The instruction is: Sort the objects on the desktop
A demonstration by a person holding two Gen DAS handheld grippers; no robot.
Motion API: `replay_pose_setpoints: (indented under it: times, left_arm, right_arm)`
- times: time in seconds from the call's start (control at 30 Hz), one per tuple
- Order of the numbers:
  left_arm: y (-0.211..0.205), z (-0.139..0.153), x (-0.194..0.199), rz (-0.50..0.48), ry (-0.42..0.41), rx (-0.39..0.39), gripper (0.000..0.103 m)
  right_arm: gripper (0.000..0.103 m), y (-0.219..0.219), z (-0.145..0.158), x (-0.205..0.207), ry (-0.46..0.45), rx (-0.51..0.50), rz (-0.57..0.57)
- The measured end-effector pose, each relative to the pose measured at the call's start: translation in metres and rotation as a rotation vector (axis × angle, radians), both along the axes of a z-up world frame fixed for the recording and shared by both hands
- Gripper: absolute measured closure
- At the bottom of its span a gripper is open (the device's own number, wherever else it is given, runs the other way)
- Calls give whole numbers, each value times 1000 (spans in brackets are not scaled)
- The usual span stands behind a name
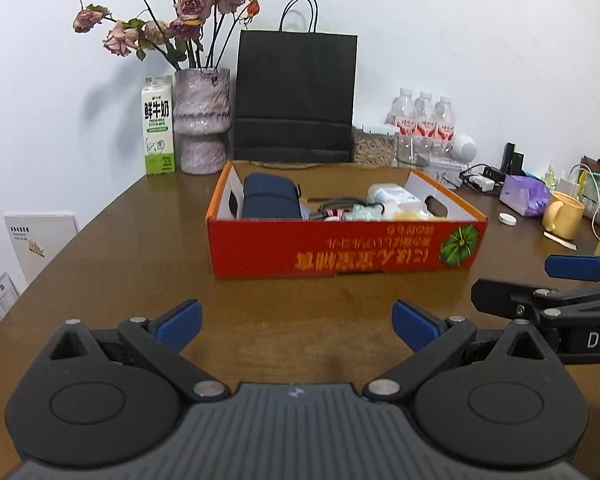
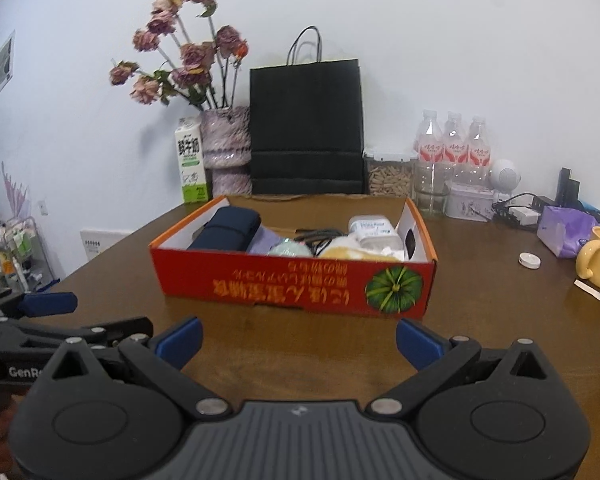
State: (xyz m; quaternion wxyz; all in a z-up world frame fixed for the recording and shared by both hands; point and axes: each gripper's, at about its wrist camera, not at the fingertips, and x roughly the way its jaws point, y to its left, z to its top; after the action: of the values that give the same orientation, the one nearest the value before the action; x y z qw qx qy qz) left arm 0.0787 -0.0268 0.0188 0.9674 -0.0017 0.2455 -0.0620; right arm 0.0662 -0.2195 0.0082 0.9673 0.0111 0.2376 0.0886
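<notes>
I hold both grippers low over the brown table (image 1: 112, 248), side by side and level, fingers pointing at the box (image 1: 346, 246) ahead. My left gripper (image 1: 297, 325) is spread wide, its blue pads far apart with bare tabletop between them, holding and touching nothing. My right gripper (image 2: 299, 342) is just as wide and also empty; in the left view it shows at the right edge (image 1: 572, 280), one blue pad above a black finger. In the right view the left one pokes in from the left edge (image 2: 50, 312). The box is a shallow orange-red carton with an upside-down yellow print and a green pumpkin picture on its near wall; it stands on the table just beyond my fingertips, apart from them. Inside lie a dark blue pouch (image 1: 270, 202) at the left end, a tangle of black cable (image 1: 342, 202) in the middle, a white container (image 1: 392, 196) toward the right, and something pale yellow (image 2: 356, 251) near the front wall; what it is I cannot tell. Behind the box stand a black bag (image 1: 296, 96), a vase (image 1: 202, 120) of dried roses and a milk carton (image 1: 158, 126). To the right are bottles (image 1: 424, 118), a purple pack (image 1: 526, 194), a white lid (image 1: 507, 219) and a yellow mug (image 1: 562, 216)
</notes>
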Motion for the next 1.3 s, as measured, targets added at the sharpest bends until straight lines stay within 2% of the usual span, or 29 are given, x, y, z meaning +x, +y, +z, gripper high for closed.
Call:
replay_pose_setpoints:
  times: [0.4, 0.57, 1.3]
  left_arm:
    - [-2, -7, -33, 8, 21, 20, 0]
    - [-4, -5, -41, 17, 6, 44, 0]
    - [1, 1, -54, 32, -19, 44, 0]
  right_arm:
    - [0, 7, -7, -39, 30, -8, 1]
    - [0, 6, -10, -46, 45, 9, 2]
    - [0, 11, -3, -58, 29, 8, 7]
